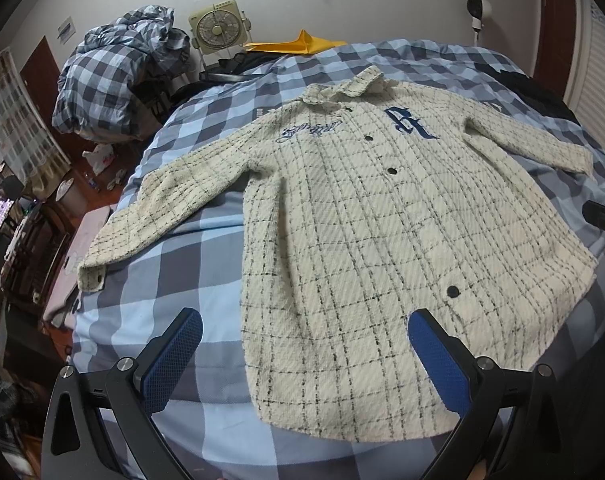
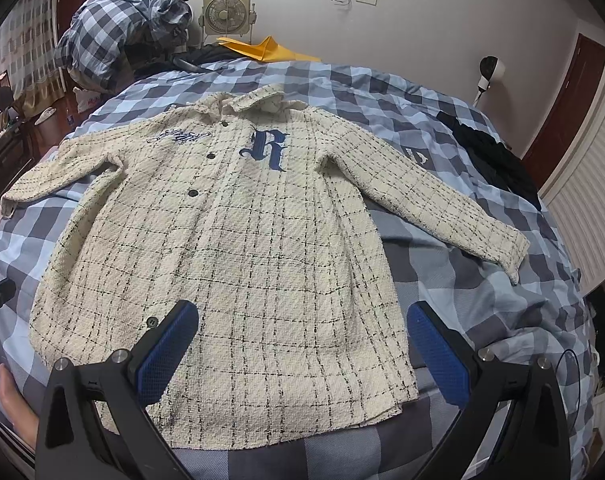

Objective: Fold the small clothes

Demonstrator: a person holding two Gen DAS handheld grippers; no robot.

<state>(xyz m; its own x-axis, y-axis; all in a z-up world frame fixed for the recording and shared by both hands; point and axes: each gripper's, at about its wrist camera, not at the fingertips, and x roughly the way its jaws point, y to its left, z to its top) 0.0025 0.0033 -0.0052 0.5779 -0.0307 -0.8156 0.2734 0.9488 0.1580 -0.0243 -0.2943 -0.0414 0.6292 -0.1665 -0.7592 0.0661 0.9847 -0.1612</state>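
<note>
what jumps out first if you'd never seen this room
A cream checked jacket with a big blue letter R lies spread flat, sleeves out, on the blue checked bed. Both open grippers, left gripper and right gripper, hover at its hem.

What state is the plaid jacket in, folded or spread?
Spread. The cream plaid jacket lies flat, front up, on the checked bedsheet, both sleeves out.

A checked bedsheet (image 1: pixel 190 264), bundled quilt (image 1: pixel 118 68), fan (image 1: pixel 218 26), yellow paper (image 1: pixel 298 44).
</note>
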